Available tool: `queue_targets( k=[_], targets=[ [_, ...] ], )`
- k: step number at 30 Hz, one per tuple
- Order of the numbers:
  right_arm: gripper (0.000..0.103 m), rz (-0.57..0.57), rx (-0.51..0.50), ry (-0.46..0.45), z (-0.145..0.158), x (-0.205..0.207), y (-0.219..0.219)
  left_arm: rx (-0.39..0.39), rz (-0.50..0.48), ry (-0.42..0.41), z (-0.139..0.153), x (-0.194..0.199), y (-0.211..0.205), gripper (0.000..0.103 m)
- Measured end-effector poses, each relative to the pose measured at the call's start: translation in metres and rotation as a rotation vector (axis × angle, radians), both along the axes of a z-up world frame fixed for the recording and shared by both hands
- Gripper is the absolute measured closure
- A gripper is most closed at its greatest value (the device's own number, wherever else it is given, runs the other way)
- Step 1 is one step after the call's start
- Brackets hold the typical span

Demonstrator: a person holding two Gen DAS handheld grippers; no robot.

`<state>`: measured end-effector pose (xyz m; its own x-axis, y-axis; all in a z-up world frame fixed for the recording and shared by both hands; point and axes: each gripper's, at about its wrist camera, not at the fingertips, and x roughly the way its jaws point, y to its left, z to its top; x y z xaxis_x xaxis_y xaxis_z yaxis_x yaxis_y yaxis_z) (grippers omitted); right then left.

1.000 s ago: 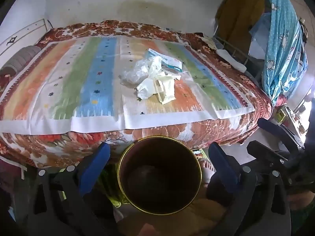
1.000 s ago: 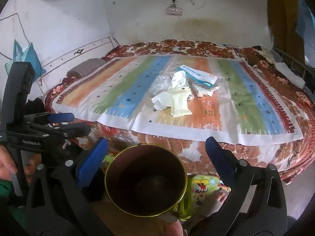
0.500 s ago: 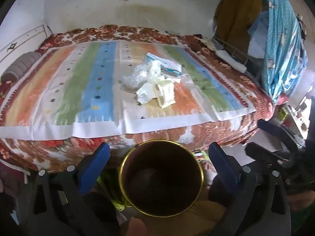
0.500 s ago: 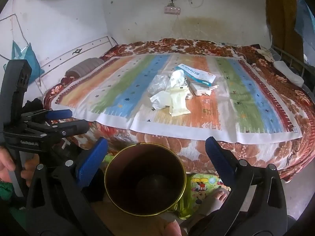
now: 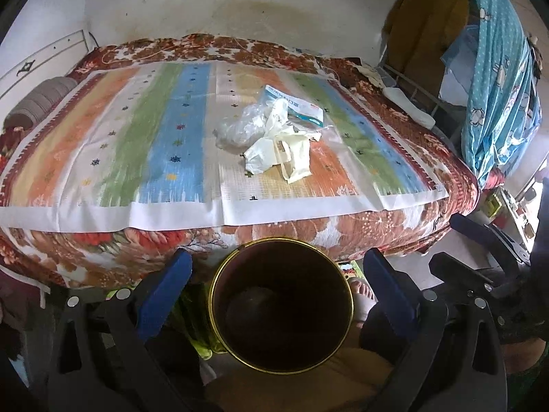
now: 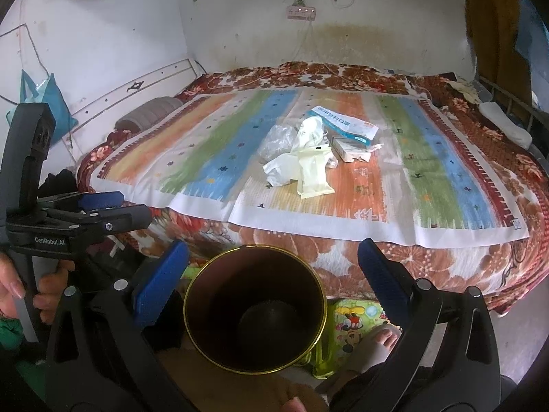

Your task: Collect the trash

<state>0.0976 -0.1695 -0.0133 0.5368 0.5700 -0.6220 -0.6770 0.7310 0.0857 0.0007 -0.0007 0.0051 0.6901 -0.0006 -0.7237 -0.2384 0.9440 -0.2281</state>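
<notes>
While both grippers gape | crinkly plastic trash (image 5: 274, 137) | round brass-rimmed bin (image 5: 281, 312)

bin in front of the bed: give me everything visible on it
The bin is a round, open-topped container with a thin gold-coloured rim and dark brown inner walls that look smooth, maybe metal or plastic. It stands upright below the near edge of the bed, mouth up, between the spread blue pads of both tongs in each wrist view. Its floor is dim; a rounded dark patch shows there, but I cannot tell whether anything lies inside. The trash pile lies apart on the striped cloth.
</notes>
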Motion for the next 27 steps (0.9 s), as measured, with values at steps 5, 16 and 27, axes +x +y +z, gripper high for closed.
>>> queue_targets(
  k=[5, 16, 27],
  targets=[
    [0.009, 0.003, -0.001, 0.004, 0.0001, 0.0004, 0.0007, -0.016, 0.005, -0.009, 0.0009, -0.0011, 0.0027, 0.006],
    [0.009, 0.011, -0.006, 0.012, 0.0006, 0.0021, 0.0013, -0.037, 0.005, -0.01, 0.0005, -0.0006, 0.0047, 0.006],
    [0.009, 0.012, -0.007, 0.013, 0.0009, 0.0019, 0.0019, -0.036, 0.004, -0.012, 0.0001, -0.0002, 0.0046, 0.006]
  ],
)
